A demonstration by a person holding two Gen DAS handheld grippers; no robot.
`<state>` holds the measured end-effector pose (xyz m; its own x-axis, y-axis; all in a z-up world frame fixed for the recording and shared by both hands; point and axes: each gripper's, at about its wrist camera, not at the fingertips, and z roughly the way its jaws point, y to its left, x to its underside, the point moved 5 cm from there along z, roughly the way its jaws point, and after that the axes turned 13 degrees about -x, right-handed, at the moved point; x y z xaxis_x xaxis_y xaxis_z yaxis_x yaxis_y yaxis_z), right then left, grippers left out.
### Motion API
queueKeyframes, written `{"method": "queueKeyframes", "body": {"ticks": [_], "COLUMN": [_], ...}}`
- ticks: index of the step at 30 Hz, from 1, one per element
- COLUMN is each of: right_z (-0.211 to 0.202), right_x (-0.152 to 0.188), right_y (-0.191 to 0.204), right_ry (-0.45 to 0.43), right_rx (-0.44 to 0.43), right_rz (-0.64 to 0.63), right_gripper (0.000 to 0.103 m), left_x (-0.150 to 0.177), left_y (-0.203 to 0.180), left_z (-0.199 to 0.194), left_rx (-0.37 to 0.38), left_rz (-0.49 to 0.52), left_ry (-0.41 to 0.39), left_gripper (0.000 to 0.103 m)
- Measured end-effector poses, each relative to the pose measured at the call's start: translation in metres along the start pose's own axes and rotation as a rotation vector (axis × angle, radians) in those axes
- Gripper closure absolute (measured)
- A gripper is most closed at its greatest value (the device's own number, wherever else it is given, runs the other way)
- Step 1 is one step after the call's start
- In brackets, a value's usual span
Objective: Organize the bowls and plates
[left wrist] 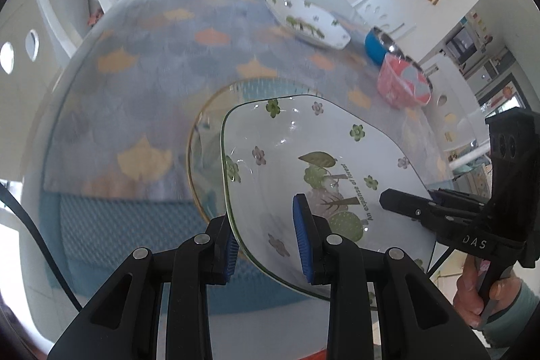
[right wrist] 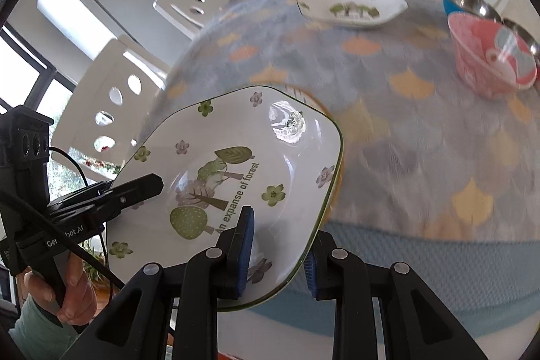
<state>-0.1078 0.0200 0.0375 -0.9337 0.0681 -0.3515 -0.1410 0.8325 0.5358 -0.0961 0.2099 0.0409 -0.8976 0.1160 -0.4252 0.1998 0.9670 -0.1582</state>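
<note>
Left wrist view: the left tongs (left wrist: 266, 245) are clamped on the near-left rim of the forest plate (left wrist: 324, 177), held above a gold-rimmed plate (left wrist: 199, 137) on the bench (left wrist: 135, 83). Far right stand a second forest plate (left wrist: 308, 21), a blue bowl (left wrist: 374, 44) and a pink bowl (left wrist: 403, 85).

Right wrist view: the right tongs (right wrist: 280, 252) are clamped on the plate's near-right rim.
</note>
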Motion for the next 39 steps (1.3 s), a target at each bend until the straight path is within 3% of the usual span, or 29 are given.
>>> {"method": "queueKeyframes", "body": {"ticks": [7, 24, 31, 39], "right_z": [0.008, 0.026, 0.029, 0.025], "right_x": [0.008, -0.009, -0.009, -0.013], "right_y": [-0.009, -0.018, -0.019, -0.011], "right_ry": [0.016, 0.008, 0.017, 0.008], "right_rx": [0.009, 0.011, 0.021, 0.086], "right_rz": [0.031, 0.143, 0.155, 0.106], "right_gripper": [0.078, 0.078, 0.078, 0.078], "left_x": [0.007, -0.003, -0.006, -0.018], "left_y": [0.001, 0.016, 0.028, 0.028], "left_z": [0.007, 0.022, 0.016, -0.007], "left_rx": [-0.006, -0.049, -0.101, -0.099], "left_rz": [-0.015, -0.055, -0.078, -0.079], "left_ry": [0.009, 0.054, 0.032, -0.048], "left_gripper": [0.077, 0.077, 0.077, 0.075]}}
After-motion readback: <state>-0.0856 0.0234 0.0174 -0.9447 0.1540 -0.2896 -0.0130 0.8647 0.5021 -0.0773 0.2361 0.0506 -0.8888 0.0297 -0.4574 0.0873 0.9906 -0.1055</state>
